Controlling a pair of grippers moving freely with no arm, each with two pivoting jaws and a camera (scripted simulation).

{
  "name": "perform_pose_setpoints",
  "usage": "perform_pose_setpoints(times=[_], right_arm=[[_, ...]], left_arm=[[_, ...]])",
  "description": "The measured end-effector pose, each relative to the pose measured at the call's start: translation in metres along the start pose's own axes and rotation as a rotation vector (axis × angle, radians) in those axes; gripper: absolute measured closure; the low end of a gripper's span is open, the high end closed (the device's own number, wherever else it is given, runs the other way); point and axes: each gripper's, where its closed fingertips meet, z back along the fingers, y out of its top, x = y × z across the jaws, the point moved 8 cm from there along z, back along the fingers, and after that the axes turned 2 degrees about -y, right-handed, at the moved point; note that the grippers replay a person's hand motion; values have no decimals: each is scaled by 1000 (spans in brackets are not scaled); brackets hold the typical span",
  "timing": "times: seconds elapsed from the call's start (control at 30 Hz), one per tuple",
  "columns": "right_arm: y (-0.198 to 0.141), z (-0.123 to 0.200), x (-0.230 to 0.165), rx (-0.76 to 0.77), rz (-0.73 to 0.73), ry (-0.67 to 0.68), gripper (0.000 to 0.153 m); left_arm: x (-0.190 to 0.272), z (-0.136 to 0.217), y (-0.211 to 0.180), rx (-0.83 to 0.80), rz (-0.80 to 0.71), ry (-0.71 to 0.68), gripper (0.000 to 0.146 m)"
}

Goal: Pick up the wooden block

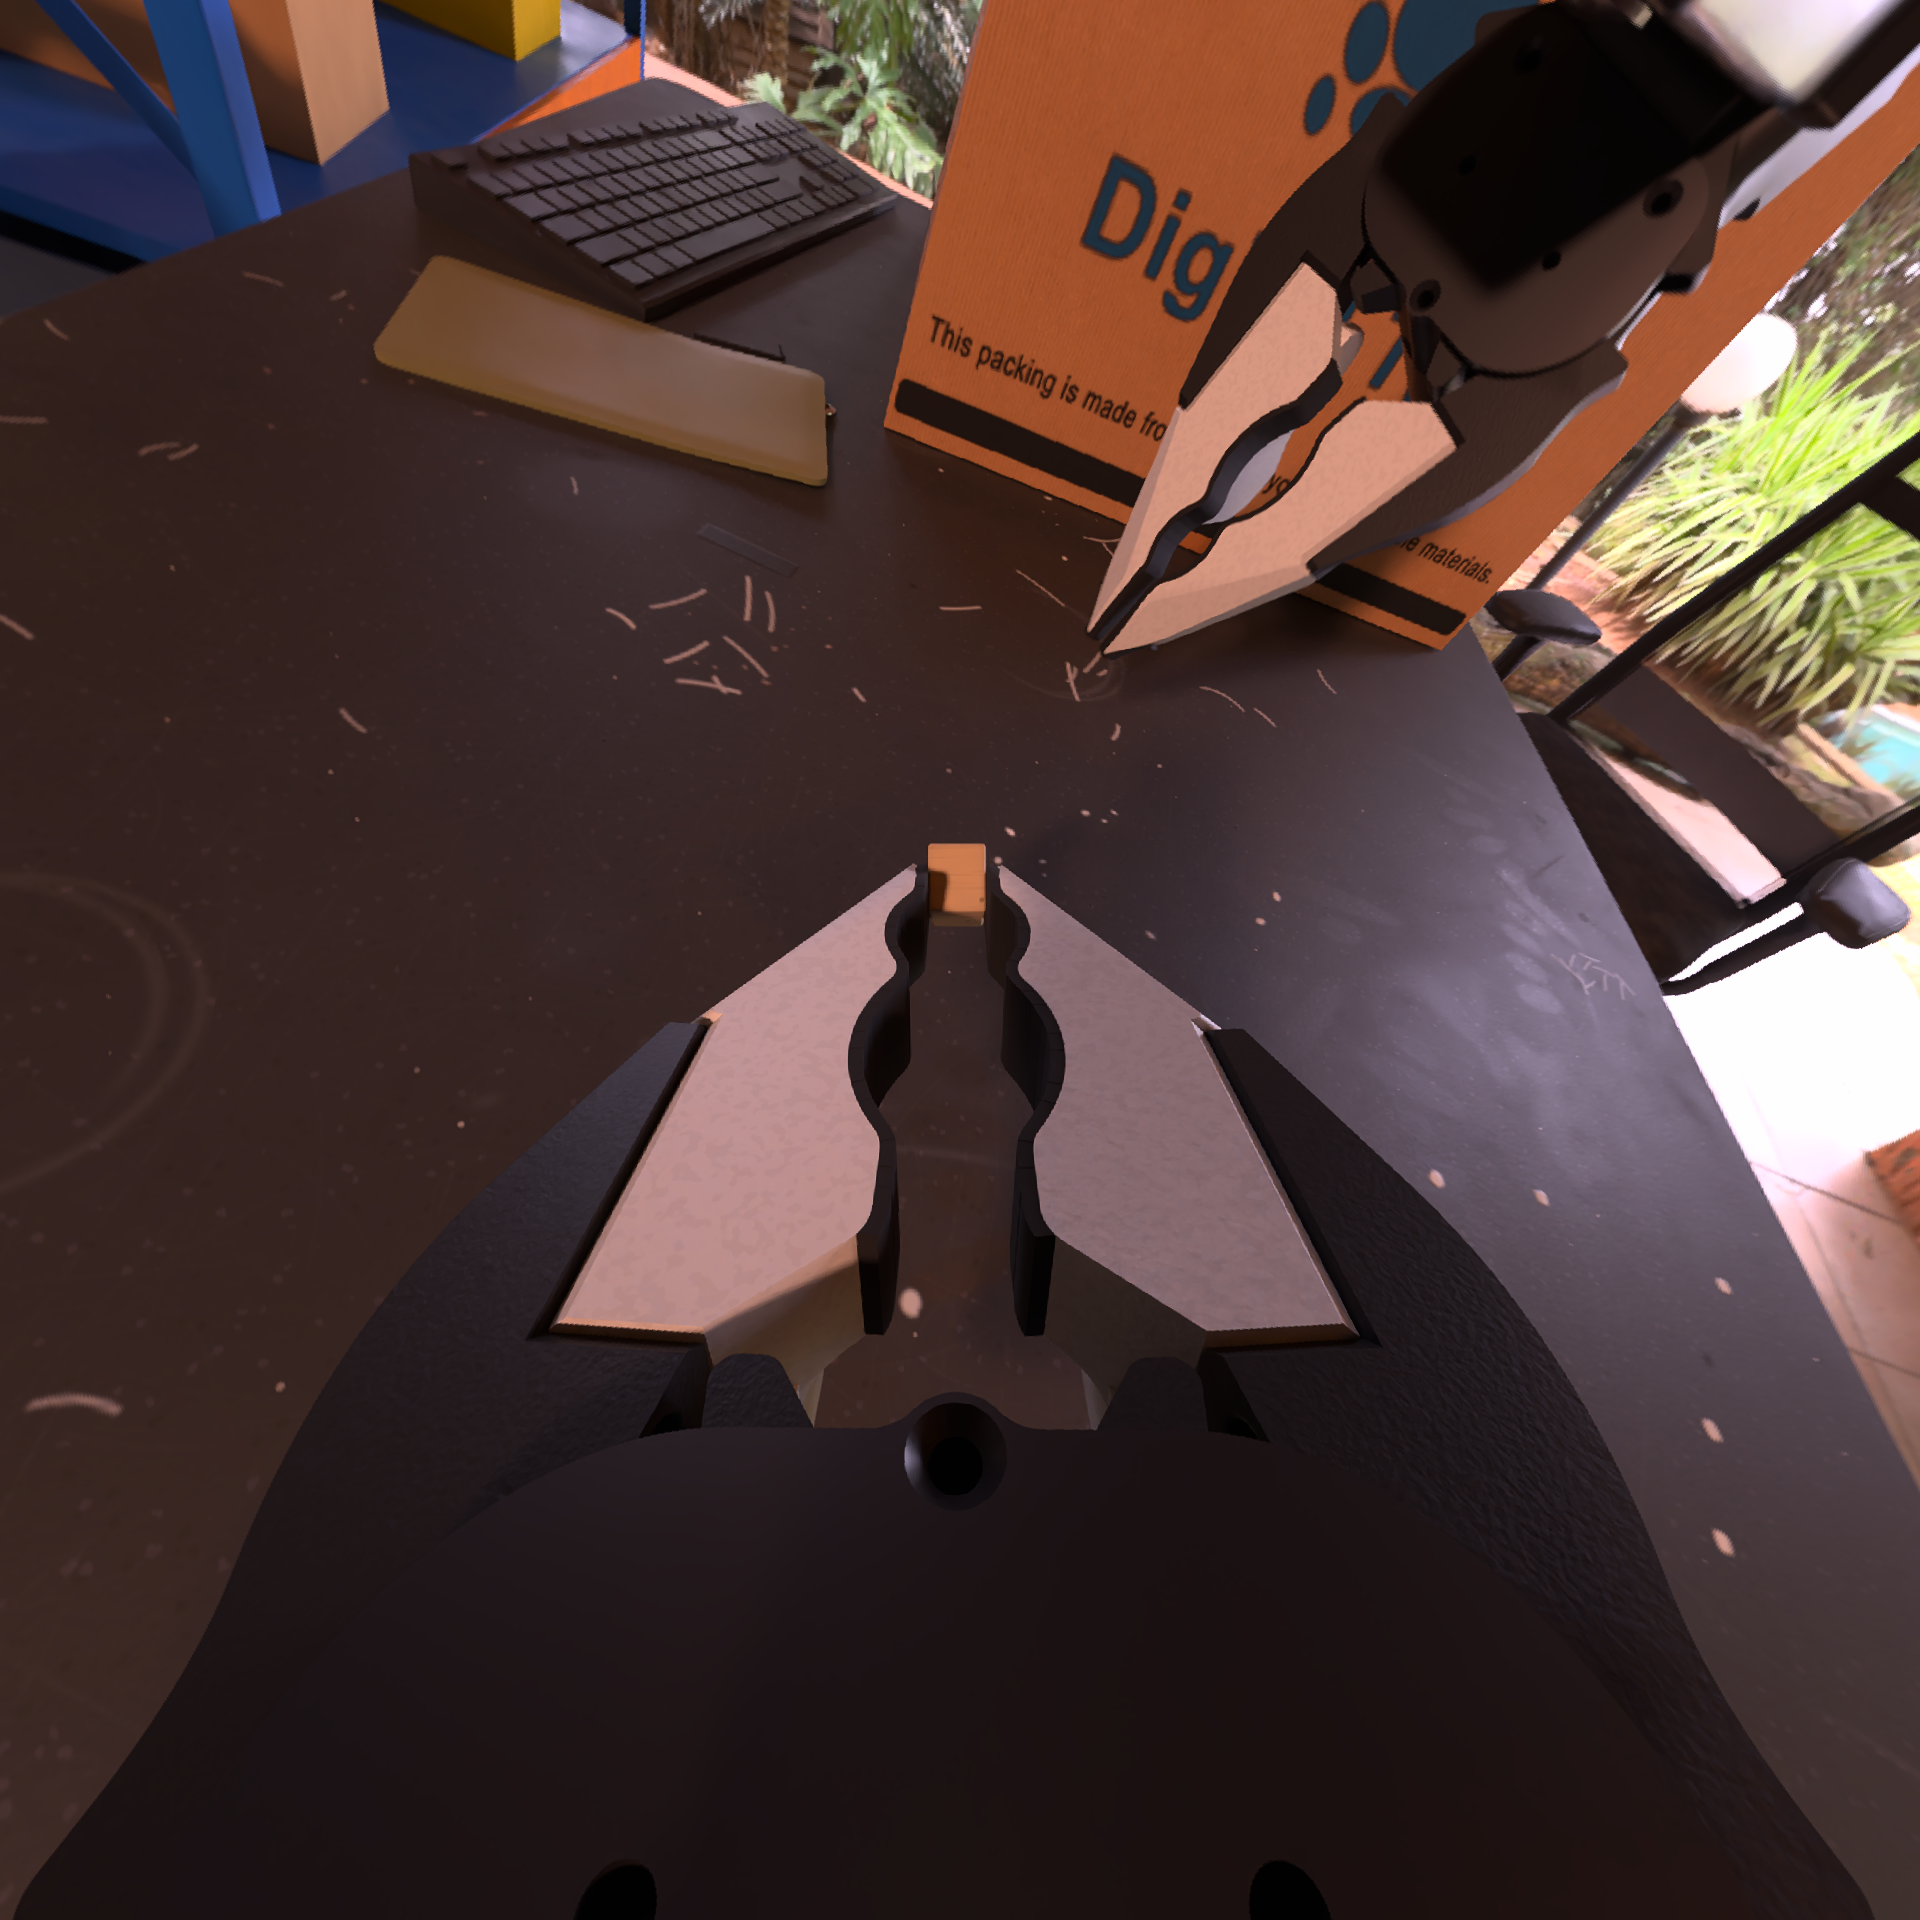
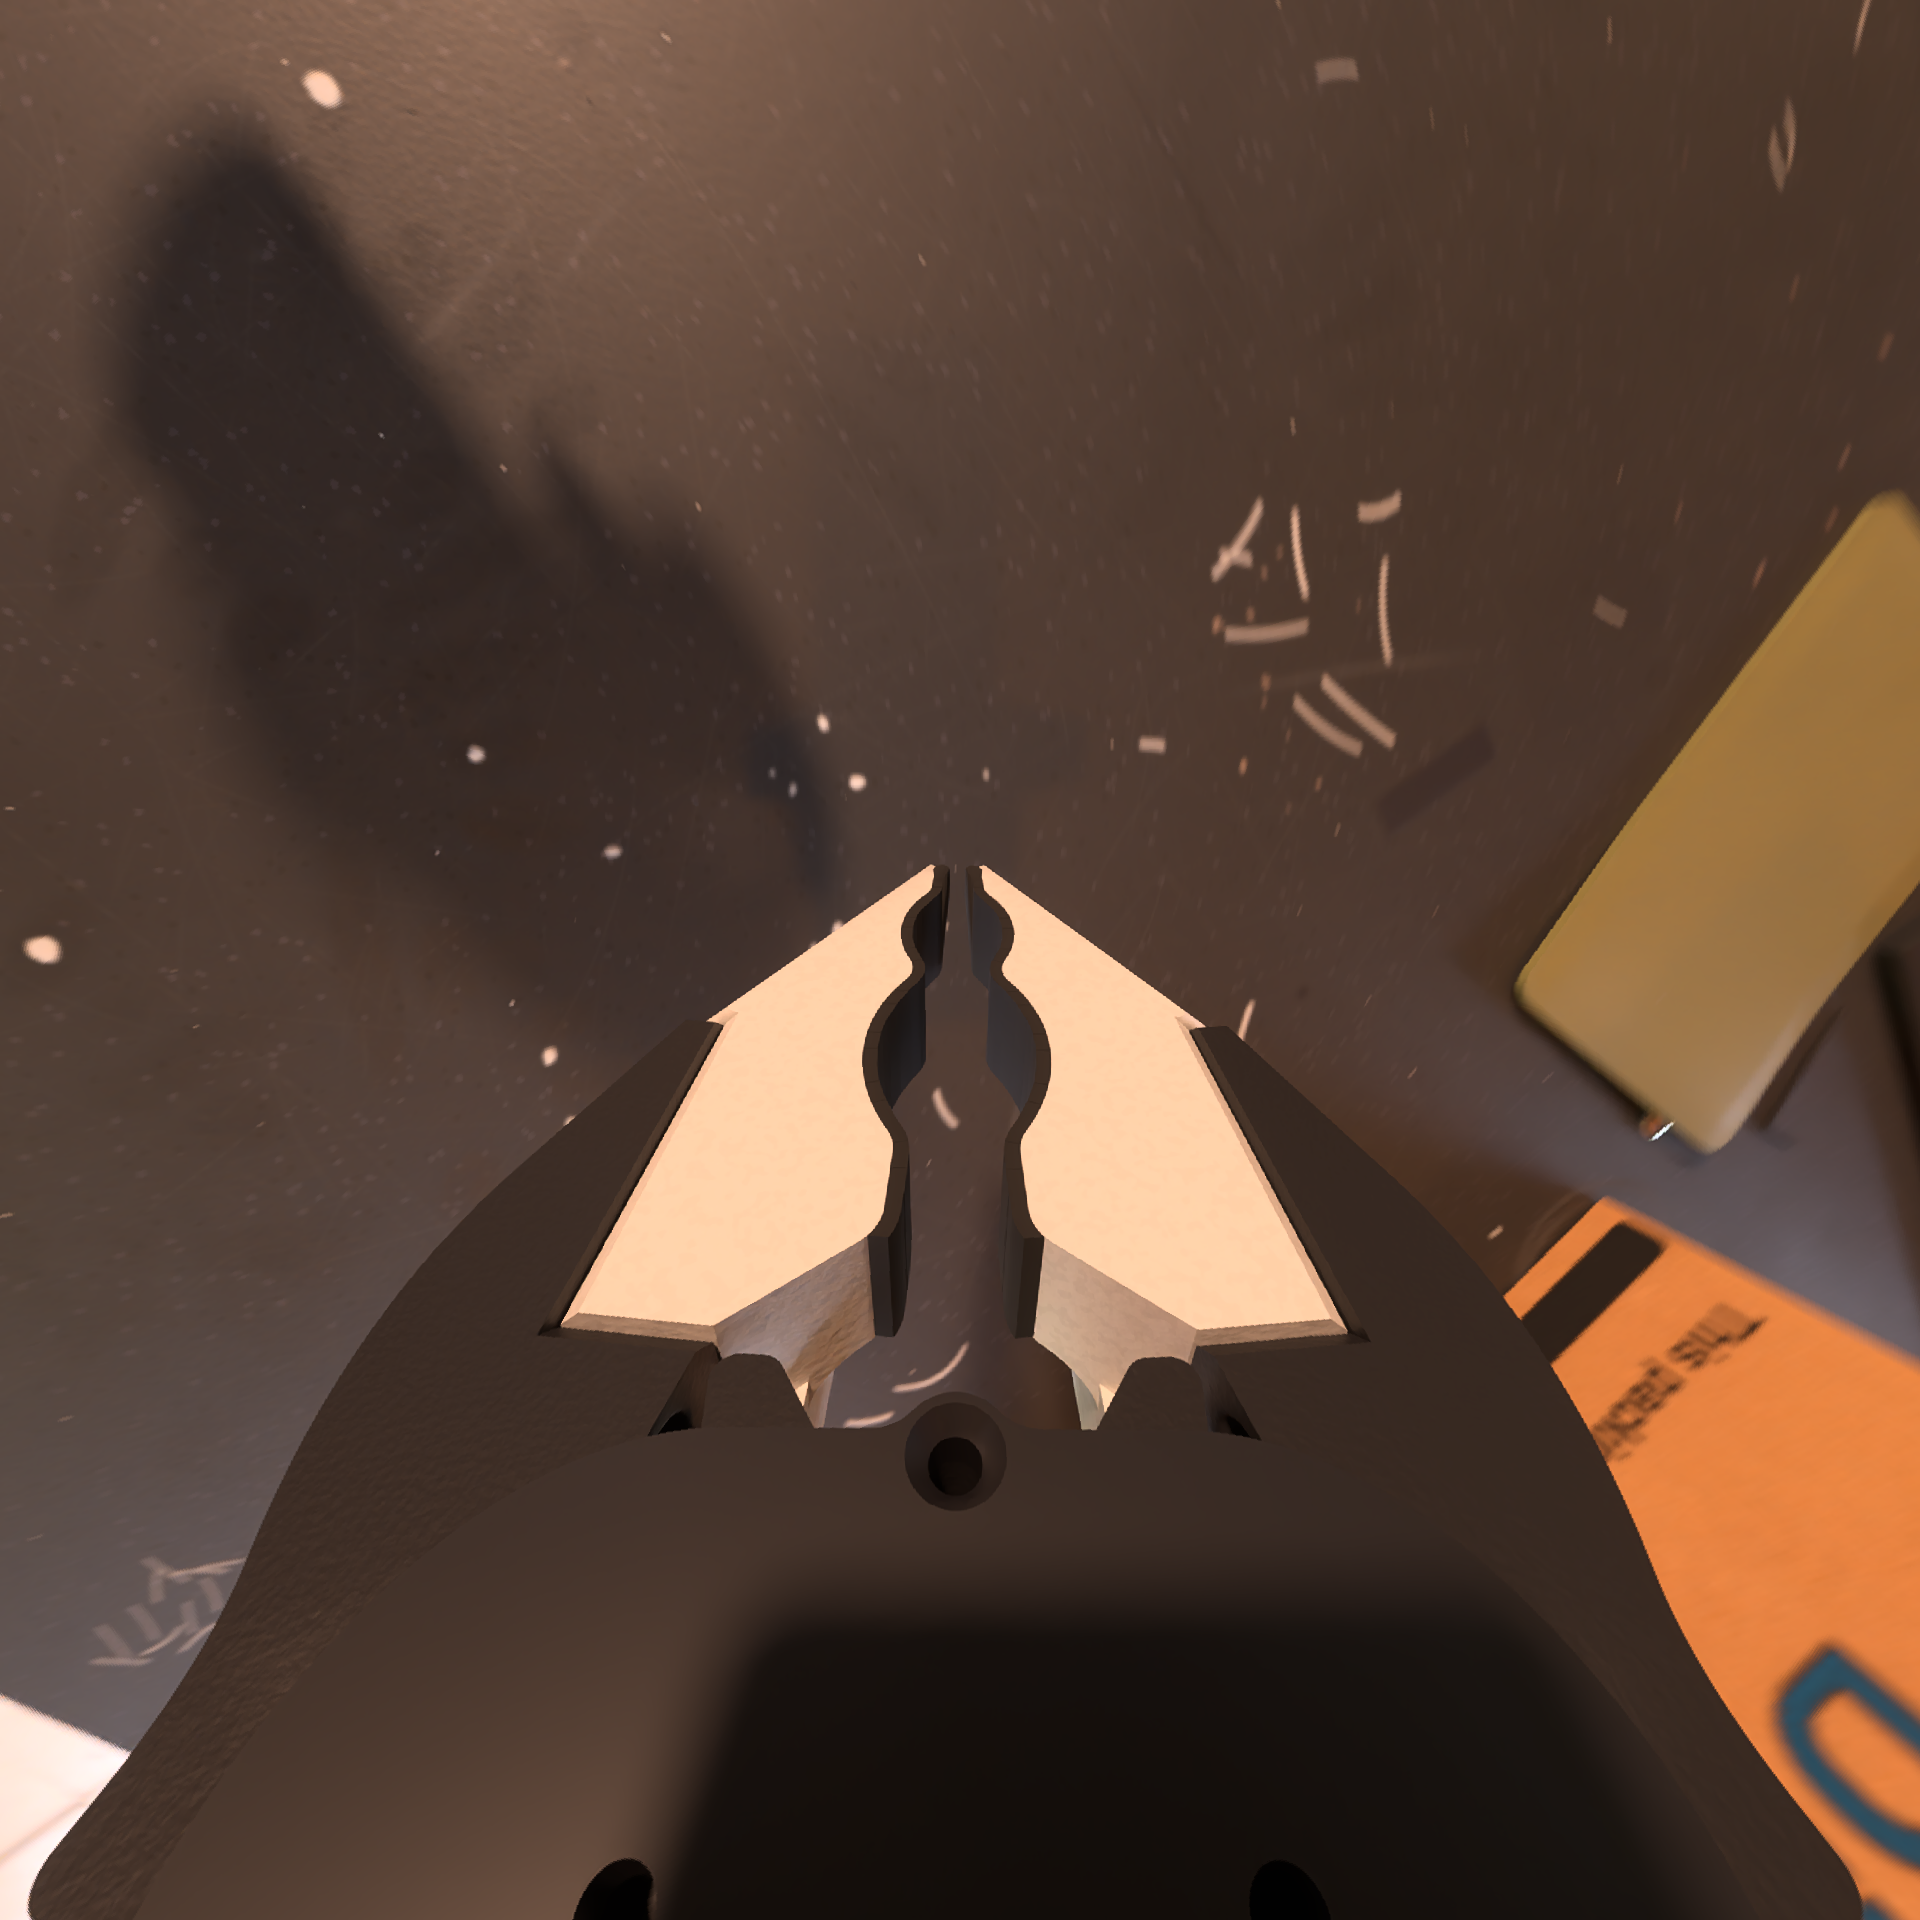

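A small wooden block (image 1: 957, 883) sits between the fingertips of my left gripper (image 1: 957, 891) in the left wrist view, over the dark table (image 1: 416, 831). The two tips press against its left and right sides. My right gripper (image 2: 957, 873) is shut and empty, its tips nearly touching, pointing down at bare table. It also shows in the left wrist view (image 1: 1107, 639) at the upper right, tips close to the table in front of the orange box. The block does not show in the right wrist view.
An orange cardboard box (image 1: 1070, 260) stands at the back right. A black keyboard (image 1: 655, 187) and a tan wrist rest (image 1: 613, 374) lie at the back left. The wrist rest (image 2: 1745, 831) and box (image 2: 1714, 1507) show right in the right wrist view. A black chair (image 1: 1714, 862) stands beyond the table's right edge.
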Motion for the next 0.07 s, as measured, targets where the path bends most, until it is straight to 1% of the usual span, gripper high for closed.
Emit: perform_pose_setpoints(times=[0.07], right_arm=[[-15, 3, 4, 22, -96, 41, 149]], left_arm=[[1, -3, 0, 1, -36, 8, 136]])
